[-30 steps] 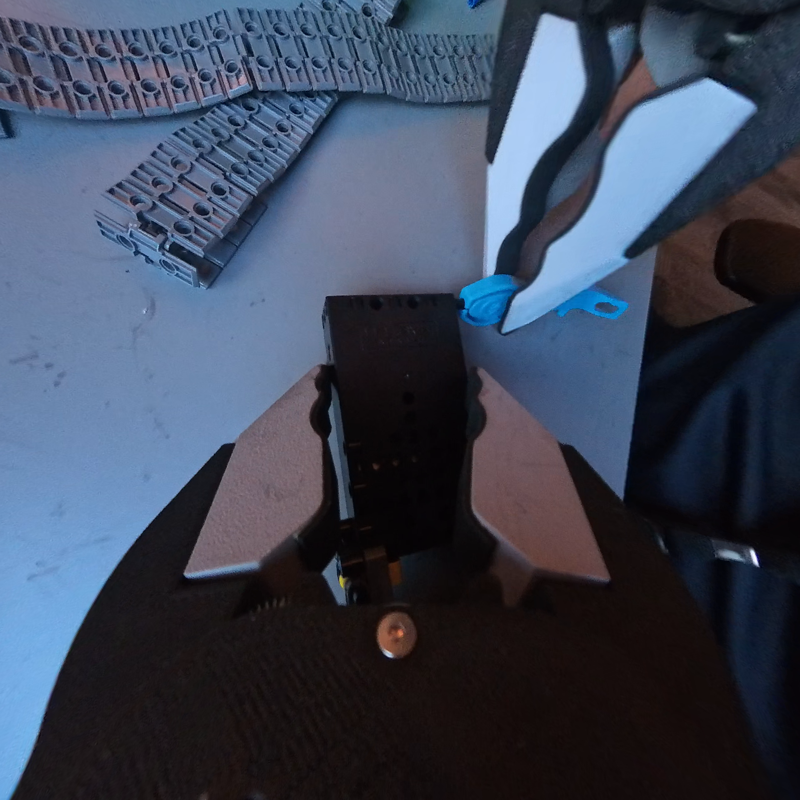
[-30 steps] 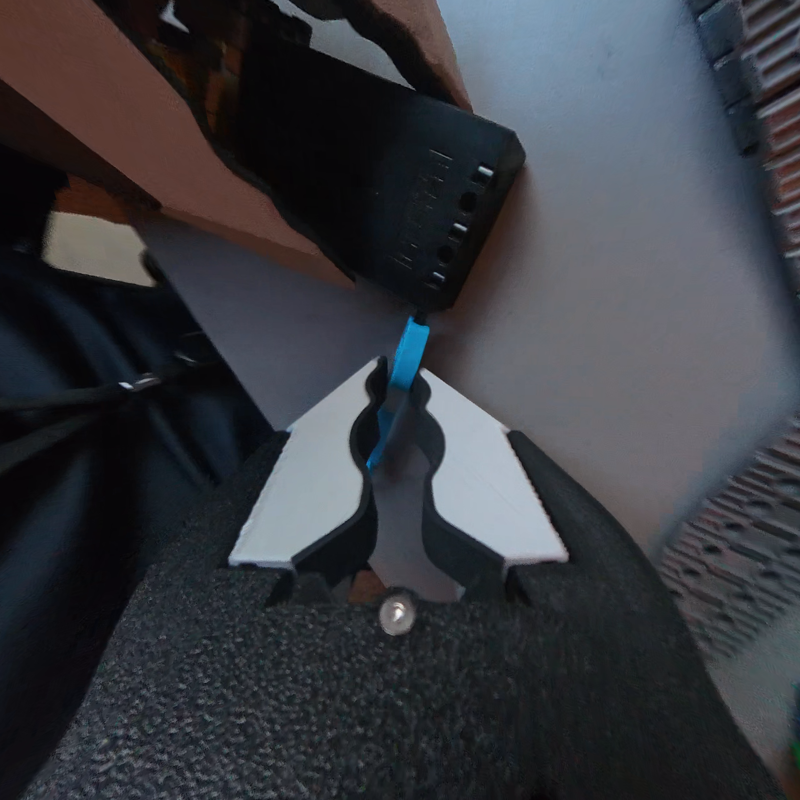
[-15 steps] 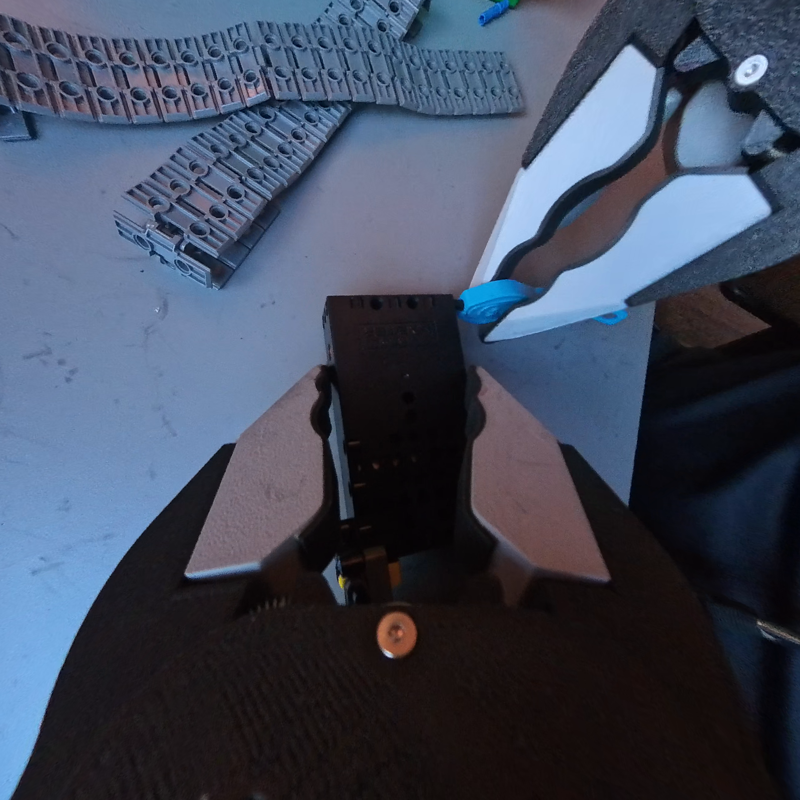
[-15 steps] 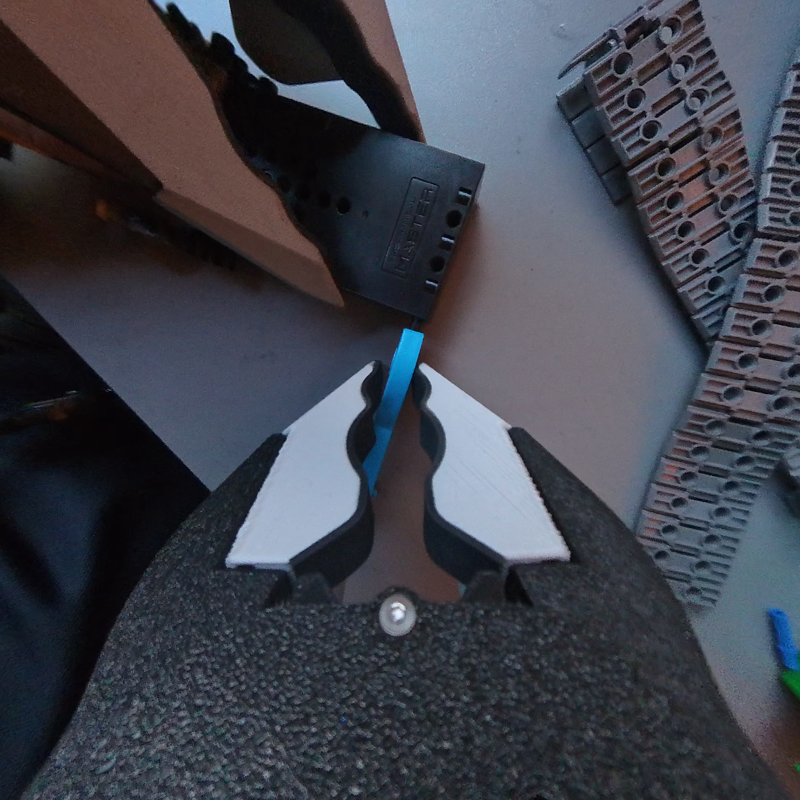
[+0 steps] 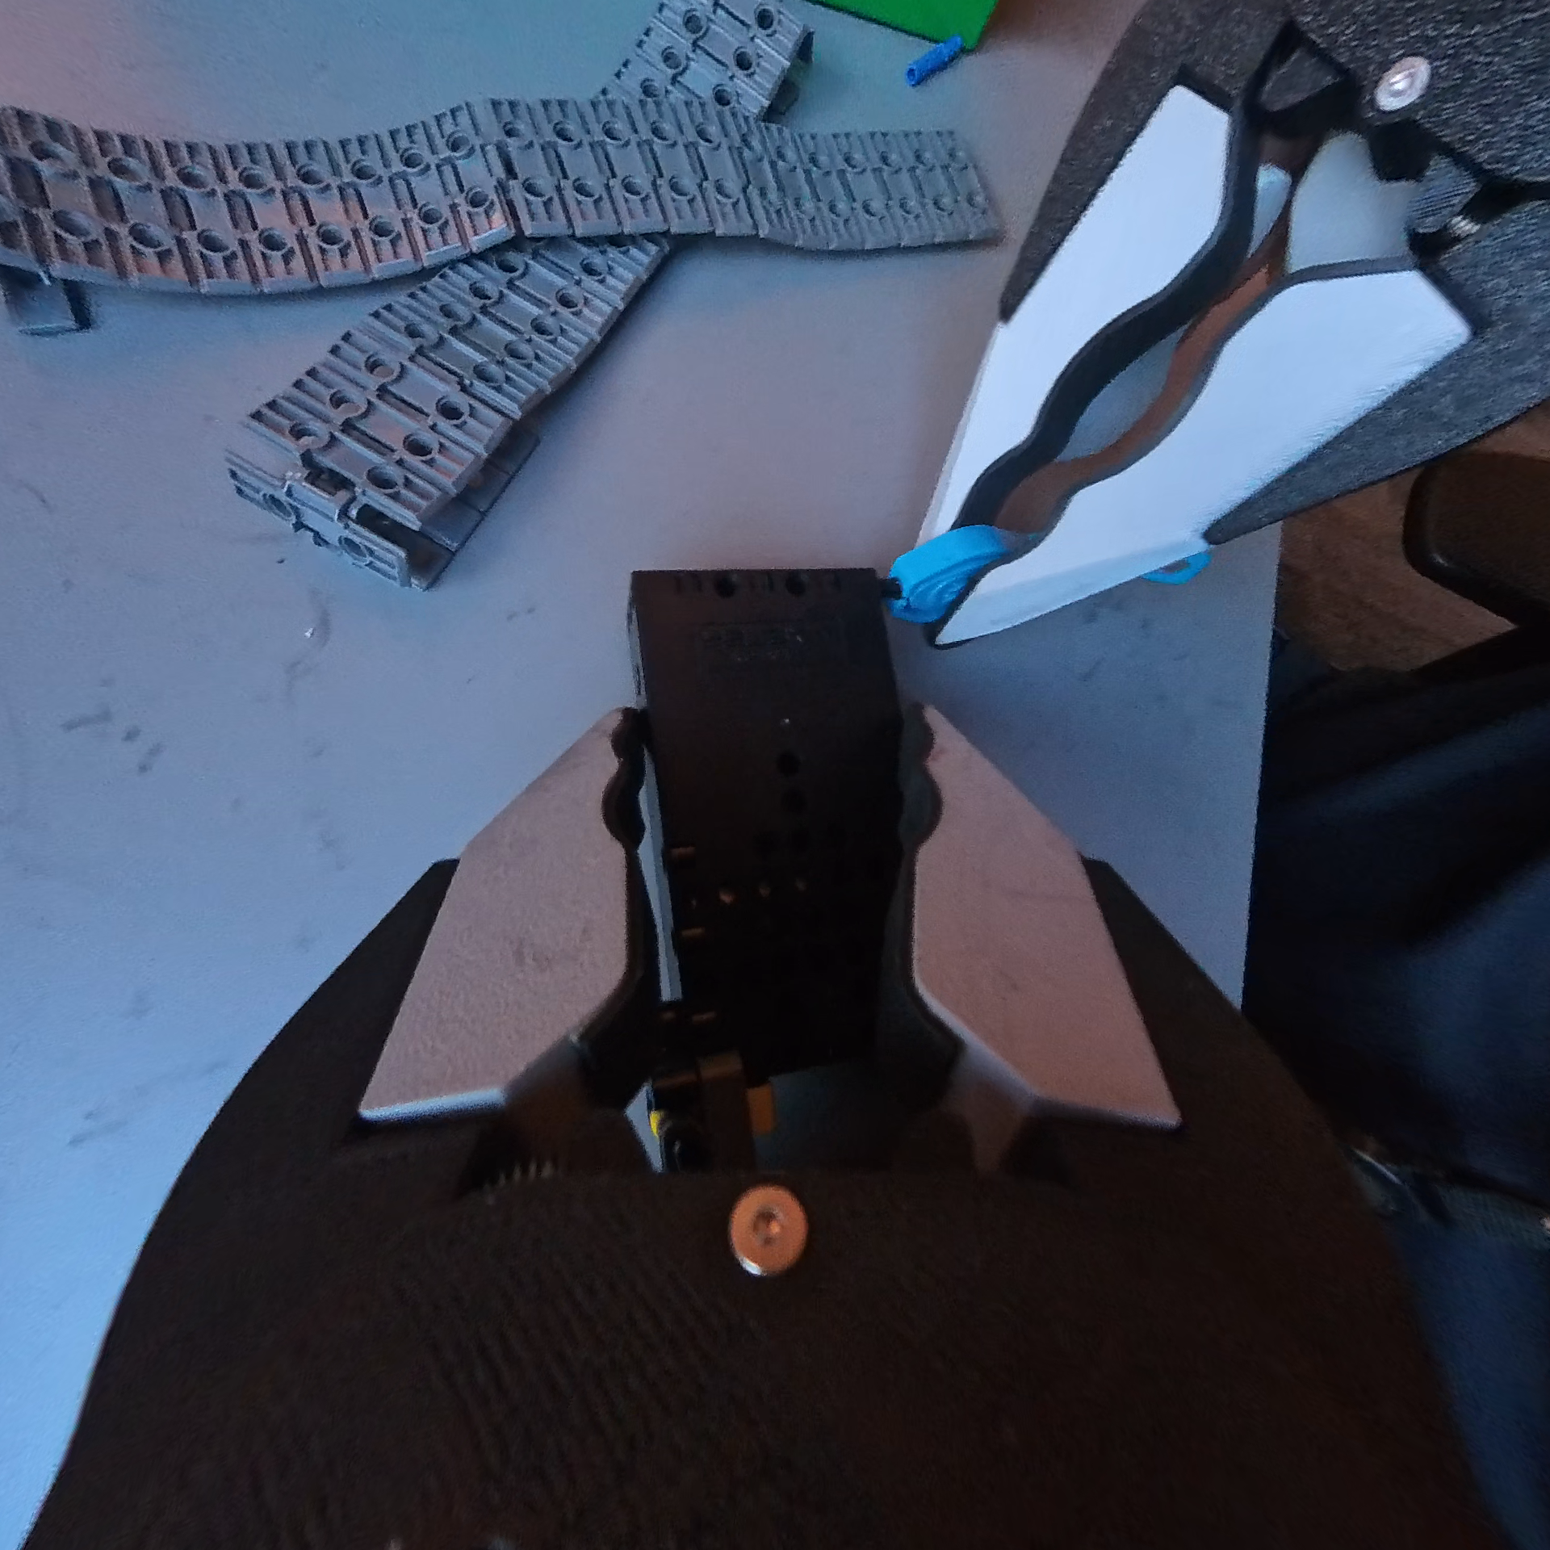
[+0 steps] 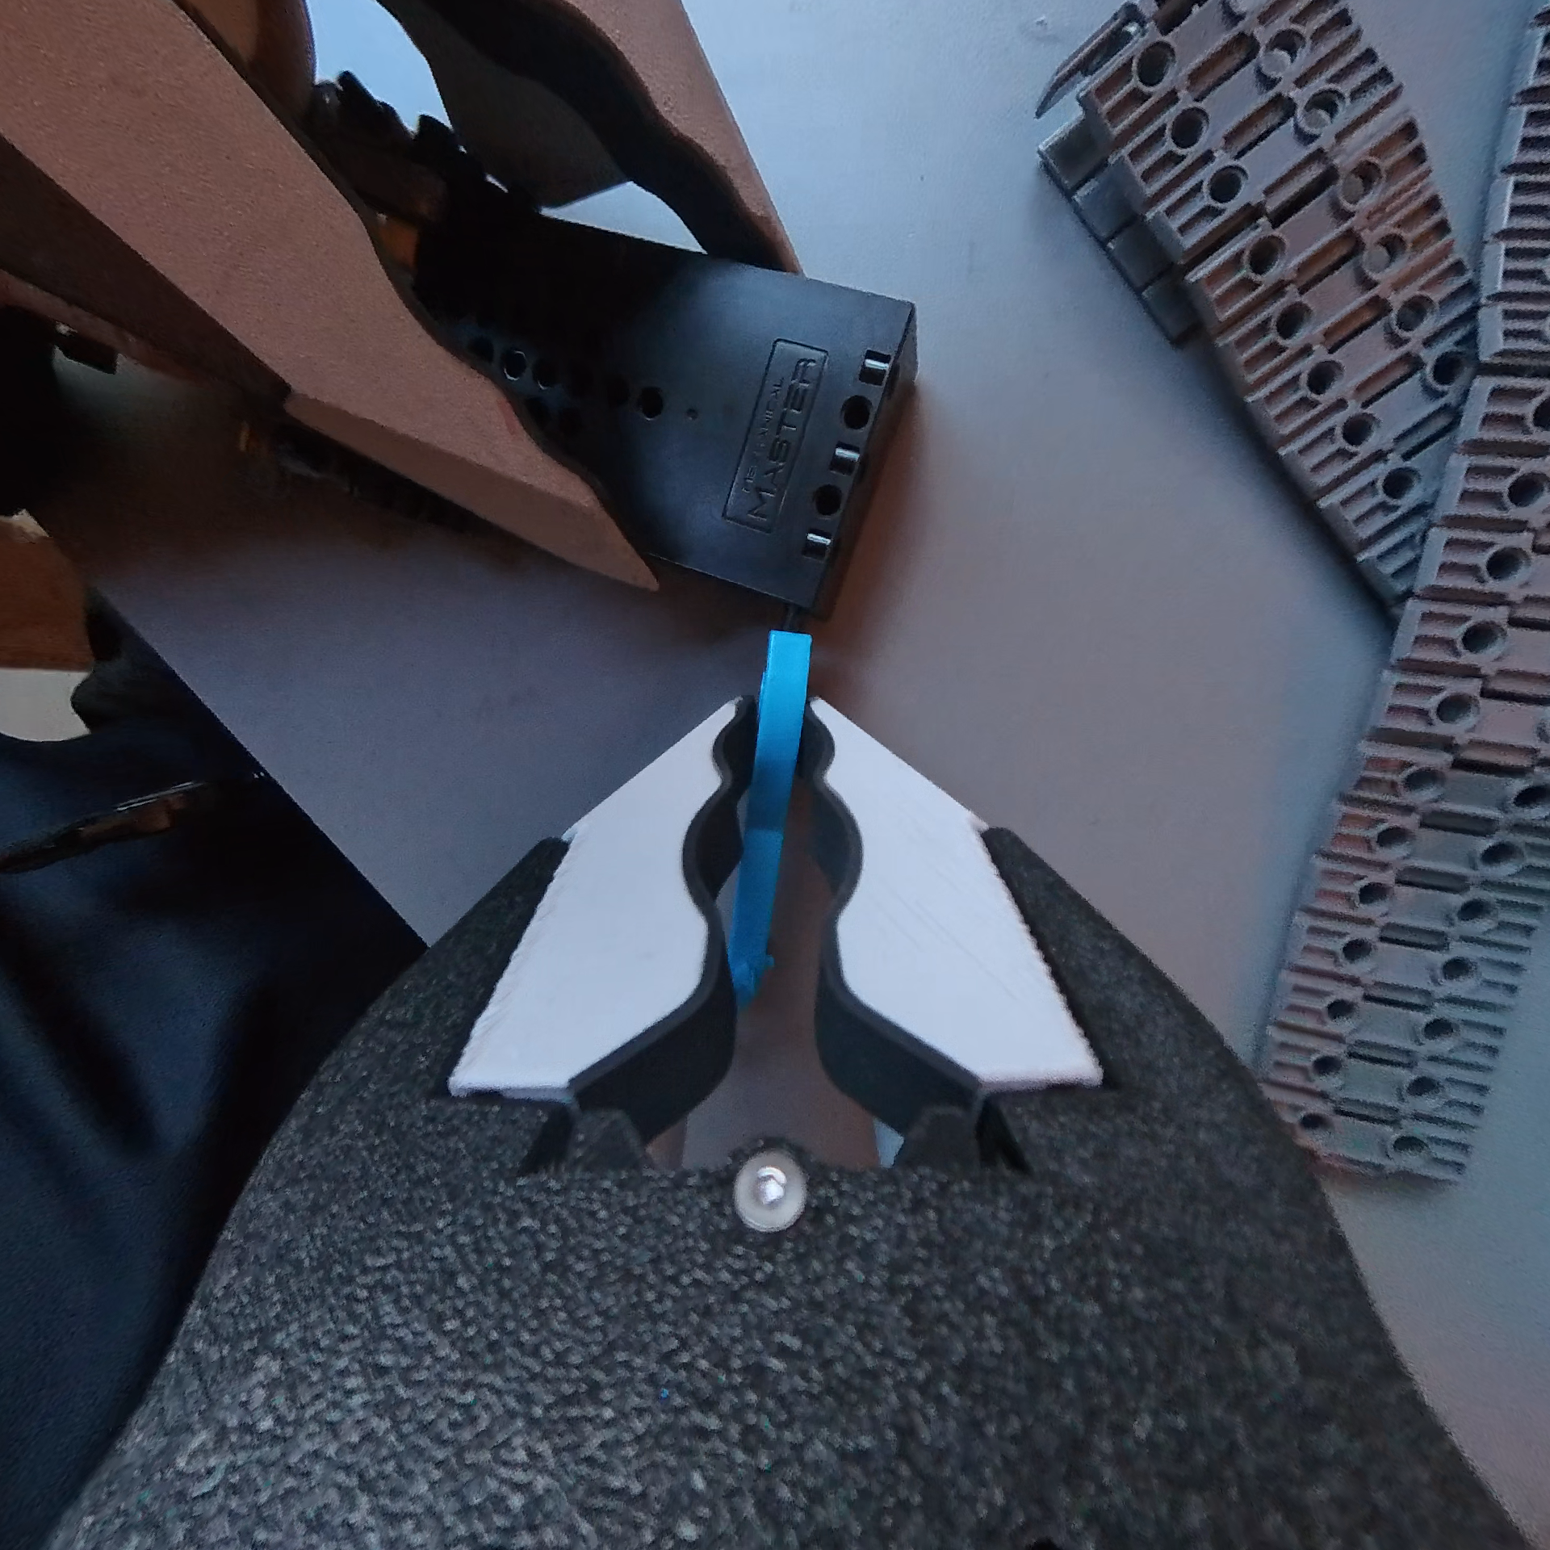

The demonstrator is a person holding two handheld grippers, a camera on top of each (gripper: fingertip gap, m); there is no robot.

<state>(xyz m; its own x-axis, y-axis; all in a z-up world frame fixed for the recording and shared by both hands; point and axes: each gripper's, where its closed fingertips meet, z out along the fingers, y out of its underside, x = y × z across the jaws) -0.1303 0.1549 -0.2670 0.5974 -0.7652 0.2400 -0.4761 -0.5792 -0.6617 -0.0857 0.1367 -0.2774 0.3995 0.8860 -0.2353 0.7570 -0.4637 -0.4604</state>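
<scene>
The left claw (image 5: 772,730) was clamped on a black block (image 5: 767,755), its two fingers pressed against the block's long sides. The block was a matte rectangular plastic body, pierced with rows of small round holes and short slots, with a raised rectangular plate bearing embossed lettering near its far end. That end jutted forward beyond the left claw's fingertips, above the pale grey table (image 5: 210,839).

Just past the block's far right corner, the right claw (image 6: 776,713) was closed on a thin blue plastic piece (image 6: 776,755). The piece looked flat and narrow seen edge-on between the wavy black pads; from the left wrist view it showed a rounded, disc-like head (image 5: 939,574). Its tip met a short dark stub at the block's corner. Both claws had smooth pale finger faces edged in black rubbery lining, set in coarse, grainy black housings.

Farther ahead of the left claw and to its left, grey linked strips (image 5: 470,201) lay on the table, made of many small ribbed segments with round holes; one strip crossed under another. Beyond them, farthest from the left claw, sat a green flat object (image 5: 914,17) and a small blue pin (image 5: 933,60). The table's surface was scuffed with faint dark marks.
</scene>
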